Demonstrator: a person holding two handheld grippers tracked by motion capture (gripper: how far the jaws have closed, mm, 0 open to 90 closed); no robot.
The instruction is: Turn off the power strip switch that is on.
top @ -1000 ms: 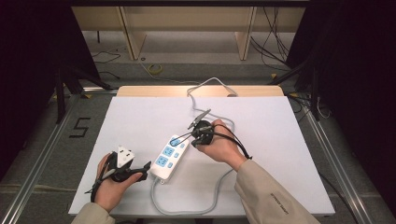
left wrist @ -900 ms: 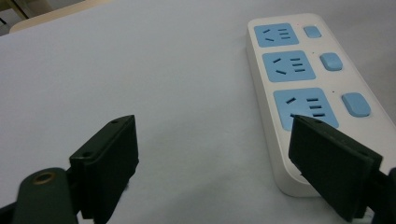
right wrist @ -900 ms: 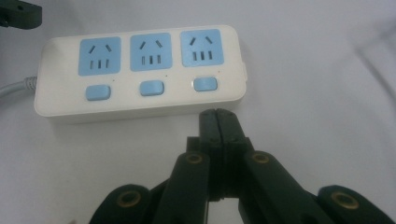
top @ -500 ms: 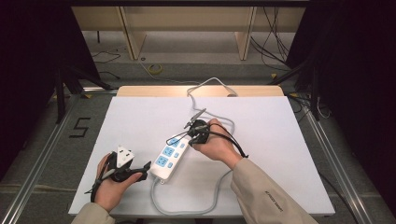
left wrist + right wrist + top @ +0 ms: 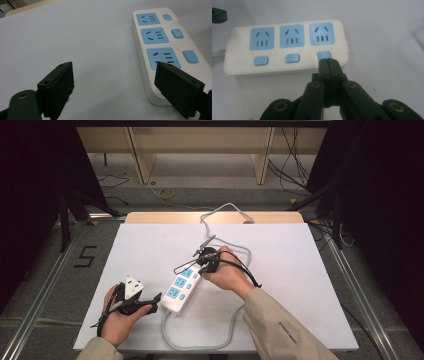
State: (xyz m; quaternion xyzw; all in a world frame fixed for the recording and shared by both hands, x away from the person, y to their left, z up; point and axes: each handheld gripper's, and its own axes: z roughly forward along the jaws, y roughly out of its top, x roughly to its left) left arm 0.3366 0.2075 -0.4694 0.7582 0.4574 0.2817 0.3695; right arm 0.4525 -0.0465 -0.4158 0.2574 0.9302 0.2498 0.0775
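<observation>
Starting at the left of the high view, our left gripper (image 5: 159, 299) sits low on the white table top (image 5: 310, 285) with its black jaws spread wide and nothing between them. In its own view one jaw hangs just in front of the near end of the white plastic power strip with three blue sockets and three blue rocker switches (image 5: 165, 45), but we can't tell if it actually touches.

The strip (image 5: 181, 287) lies flat near the middle of the table, angled, its grey cord (image 5: 220, 340) looping off toward the near edge.

Further right, our right gripper (image 5: 328, 62) has its jaws pinched fully together, holding nothing, and the closed tips are pressed right at the end switch (image 5: 323, 55) beside the outermost socket.

So we reckon we're mid switch-press, using the shut jaws like a finger. Next move probably needs a firm push straight down on that rocker without sliding off, while the left side keeps the strip from skating away.
</observation>
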